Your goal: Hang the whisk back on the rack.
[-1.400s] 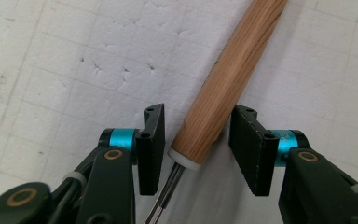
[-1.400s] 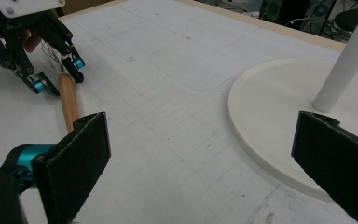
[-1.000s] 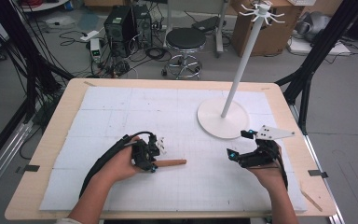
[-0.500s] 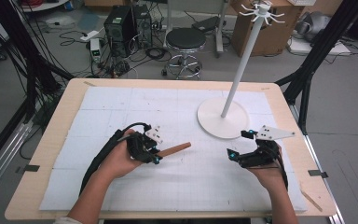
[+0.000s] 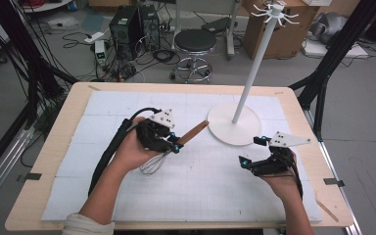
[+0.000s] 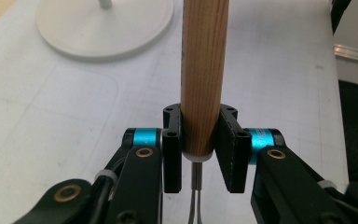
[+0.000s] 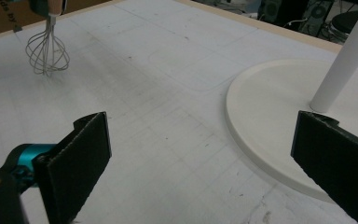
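Observation:
A whisk with a wooden handle (image 5: 194, 131) and wire loops (image 5: 154, 164) is lifted off the white mat. My left gripper (image 5: 175, 143) is shut on the handle (image 6: 204, 70) near its wire end, and the handle points up and away toward the white stand base (image 5: 235, 130). In the left gripper view my left gripper (image 6: 200, 151) has both pads pressed on the wood. My right gripper (image 5: 252, 151) hovers open beside the stand base, holding nothing. The right gripper view has my right gripper (image 7: 200, 144) wide open, with the whisk wires (image 7: 47, 51) hanging far off and the stand base (image 7: 270, 121) close by.
A tall white stand pole (image 5: 254, 63) with hooks at its top rises from the round base at the back right of the mat (image 5: 103, 112). The wooden table edge (image 5: 54, 147) frames the mat. A stool (image 5: 195, 41) and cables lie on the floor beyond.
My left hand has risen with the whisk and tilted it, so the handle now points up toward the stand and the wires hang below. The right gripper has kept still.

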Tool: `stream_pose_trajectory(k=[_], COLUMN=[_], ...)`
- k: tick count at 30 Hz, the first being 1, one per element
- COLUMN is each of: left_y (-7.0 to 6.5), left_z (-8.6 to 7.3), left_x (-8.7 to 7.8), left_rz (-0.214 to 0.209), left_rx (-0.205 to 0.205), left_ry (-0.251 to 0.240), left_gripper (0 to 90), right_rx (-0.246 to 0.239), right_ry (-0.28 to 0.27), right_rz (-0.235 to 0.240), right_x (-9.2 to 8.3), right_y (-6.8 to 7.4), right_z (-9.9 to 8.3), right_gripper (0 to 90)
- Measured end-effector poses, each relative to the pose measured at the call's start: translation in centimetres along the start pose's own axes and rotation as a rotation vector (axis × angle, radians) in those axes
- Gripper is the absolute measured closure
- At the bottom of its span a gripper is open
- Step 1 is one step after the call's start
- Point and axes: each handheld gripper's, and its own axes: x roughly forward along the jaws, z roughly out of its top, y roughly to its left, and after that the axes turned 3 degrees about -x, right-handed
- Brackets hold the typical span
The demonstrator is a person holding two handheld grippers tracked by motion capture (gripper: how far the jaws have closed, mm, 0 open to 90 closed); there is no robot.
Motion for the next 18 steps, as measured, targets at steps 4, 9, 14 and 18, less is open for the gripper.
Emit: stream_pose_trajectory(k=[4,9,14,18], left_y=[0.7,1.3,1.9,2.1], left_z=[1.4,3.1,4.6,6.4], left_x=[-0.1,-0.1,0.0,0.0], left_rz=[-0.03,-0.043,-0.081,-0.105], left_rx=[-0.009,-0.015,-0.022,-0.006], left_ry=[-0.047,-0.088,-0.126,-0.157], left_gripper=[73.6,73.6,73.6,73.6], right_rx=[0.002,-0.001,0.004,0.002], right_ry=[-0.003,-0.004,-0.005,-0.004], right_rz=[0.002,0.004,0.004,0.002], right_x=[0.0,-0.1,-0.2,-0.2], right_y=[0.0,0.1,0.0,0.1], right_z=[0.0,0.0,0.0,0.1], right_gripper=[4.0,4.0,4.0,4.0])
